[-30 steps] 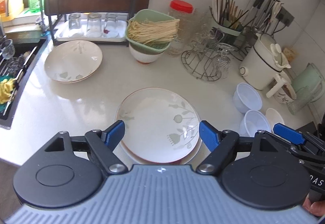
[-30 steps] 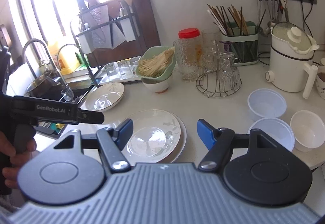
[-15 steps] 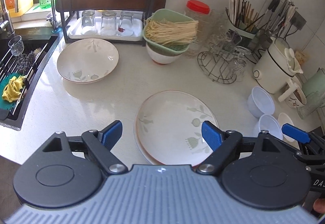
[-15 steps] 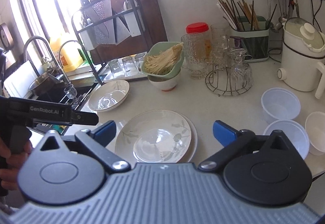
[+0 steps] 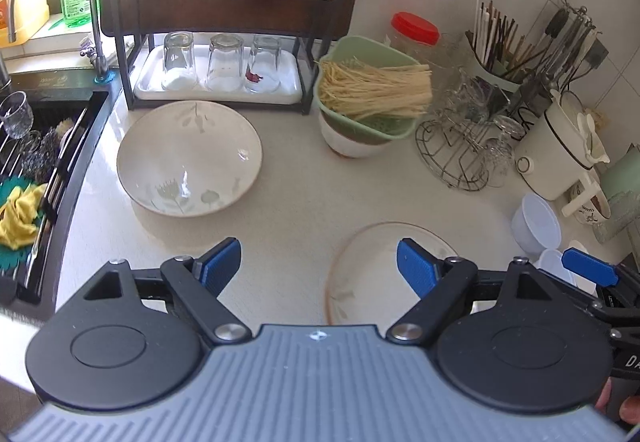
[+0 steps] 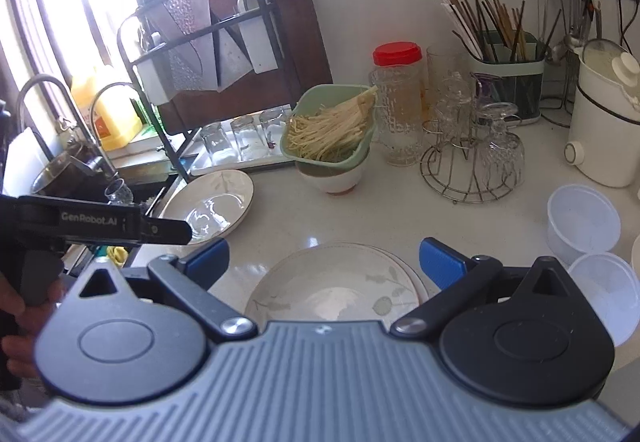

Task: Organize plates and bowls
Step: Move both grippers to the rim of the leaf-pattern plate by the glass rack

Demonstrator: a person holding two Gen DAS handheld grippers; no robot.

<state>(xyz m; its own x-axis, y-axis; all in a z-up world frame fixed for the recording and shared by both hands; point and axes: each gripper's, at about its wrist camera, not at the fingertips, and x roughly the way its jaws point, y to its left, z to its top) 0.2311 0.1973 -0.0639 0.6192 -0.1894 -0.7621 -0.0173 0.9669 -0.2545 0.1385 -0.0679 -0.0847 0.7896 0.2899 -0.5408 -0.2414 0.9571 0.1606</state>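
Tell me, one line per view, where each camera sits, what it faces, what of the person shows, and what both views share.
Left wrist: sits behind the open left gripper, facing down at the counter near the deep floral bowl; fingertips show at lower right.
Right wrist: sits behind the open right gripper, over the stacked floral plates; a hand holds the left gripper at left.
Shared: bowl, plates, green noodle basket, white plastic bowls.
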